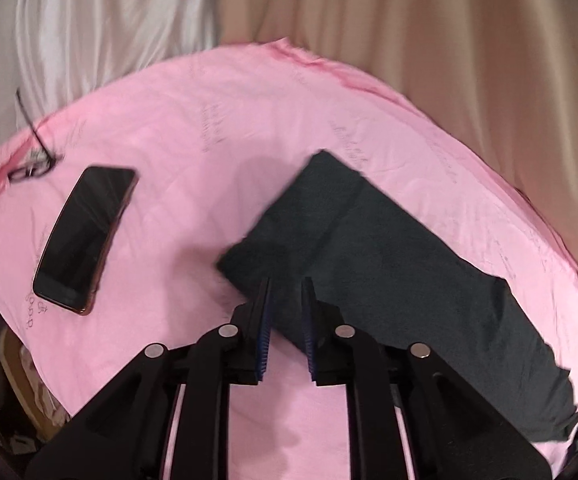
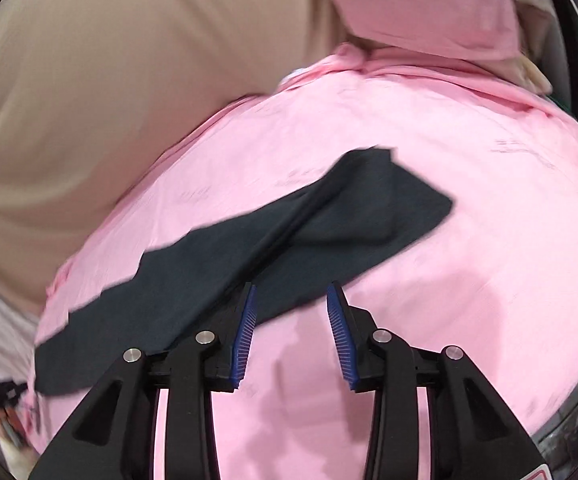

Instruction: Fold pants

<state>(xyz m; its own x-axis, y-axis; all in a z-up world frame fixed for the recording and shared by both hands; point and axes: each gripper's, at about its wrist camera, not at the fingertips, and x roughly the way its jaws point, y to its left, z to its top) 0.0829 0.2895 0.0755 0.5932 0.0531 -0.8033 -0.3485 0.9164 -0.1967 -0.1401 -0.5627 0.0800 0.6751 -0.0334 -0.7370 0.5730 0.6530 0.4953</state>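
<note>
Left wrist view — pants: the dark pants (image 1: 389, 280) lie as a long folded strip on the pink sheet (image 1: 209, 140), running from frame centre down to the lower right edge.
Left wrist view — left gripper: the left gripper (image 1: 287, 292) sits at lower centre, its blue-padded fingers (image 1: 264, 320) a narrow gap apart, tips over the near edge of the pants; cloth shows through the gap, but whether it is pinched I cannot tell.
Left wrist view — phone: a black phone (image 1: 83, 236) lies flat at the left of the frame, well apart from the pants.
Left wrist view — glasses: dark-framed glasses (image 1: 33, 164) rest just above the phone, near the sheet's edge.
Left wrist view — backdrop: a beige curtain (image 1: 449, 40) fills the upper right, a white one (image 1: 89, 20) the upper left.
Right wrist view — pants: the strip (image 2: 289, 240) crosses diagonally from lower left to right of centre, a lengthwise crease along it.
Right wrist view — right gripper: the right gripper (image 2: 291, 296) is at lower centre with fingers (image 2: 339, 328) spread wide and holding nothing; the left-hand tip overlaps the pants' near edge, the other is over bare pink sheet (image 2: 449, 300).
Right wrist view — backdrop: beige curtain (image 2: 109, 80) in the upper left.
</note>
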